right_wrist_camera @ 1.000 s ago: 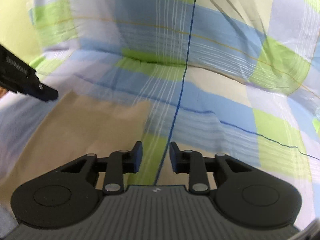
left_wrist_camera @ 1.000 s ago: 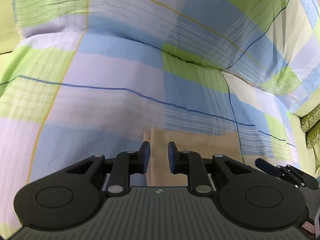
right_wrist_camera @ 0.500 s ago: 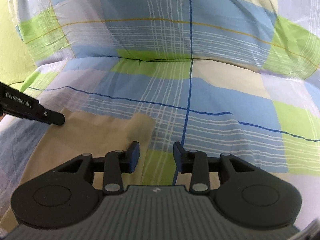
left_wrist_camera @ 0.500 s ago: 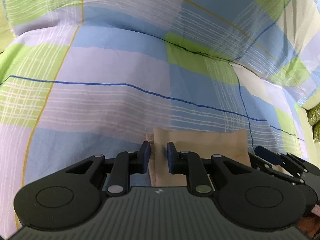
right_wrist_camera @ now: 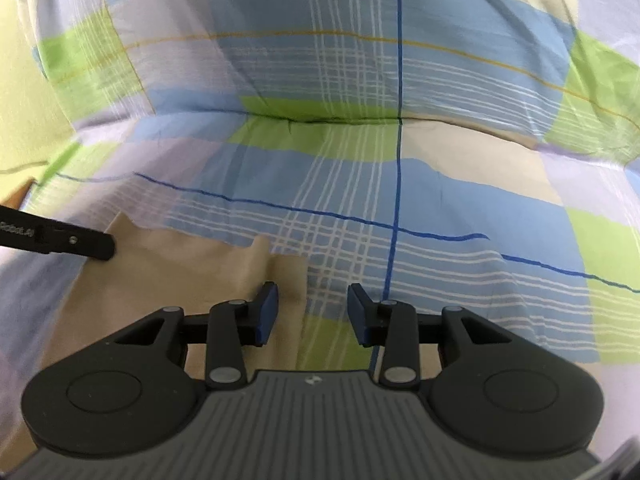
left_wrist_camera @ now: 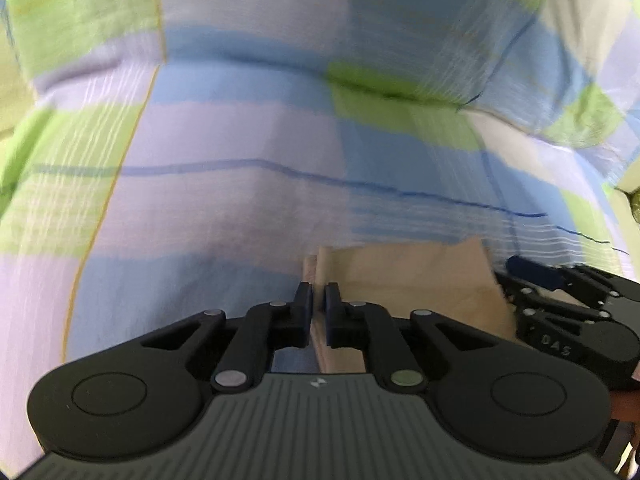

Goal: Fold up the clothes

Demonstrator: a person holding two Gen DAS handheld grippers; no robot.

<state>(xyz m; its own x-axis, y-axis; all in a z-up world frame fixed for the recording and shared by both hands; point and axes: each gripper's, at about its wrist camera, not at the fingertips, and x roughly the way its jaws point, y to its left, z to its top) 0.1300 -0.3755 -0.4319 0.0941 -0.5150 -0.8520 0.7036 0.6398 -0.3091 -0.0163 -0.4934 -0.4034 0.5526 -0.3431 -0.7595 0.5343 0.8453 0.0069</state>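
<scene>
Left gripper point(left_wrist_camera: 317, 306) nearly closed on the left edge of the beige folded garment point(left_wrist_camera: 404, 280), jaws just reopened slightly; contact blurred. Right gripper point(right_wrist_camera: 312, 312) open over the garment's right edge, gripping nothing. Checked bedsheet point(right_wrist_camera: 400, 184) beneath, cut off everywhere.

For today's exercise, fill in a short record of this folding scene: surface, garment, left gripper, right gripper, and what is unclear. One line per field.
surface: plaid bedsheet in blue, green, lilac and cream
garment: beige cloth, lying flat on the sheet
left gripper: jaws nearly together, pinching the cloth's left edge
right gripper: jaws apart, set over the cloth's right edge, not gripping it
gripper layout: both near the cloth, one at each side edge
unclear: what kind of garment it is; the left wrist view is blurred
</scene>
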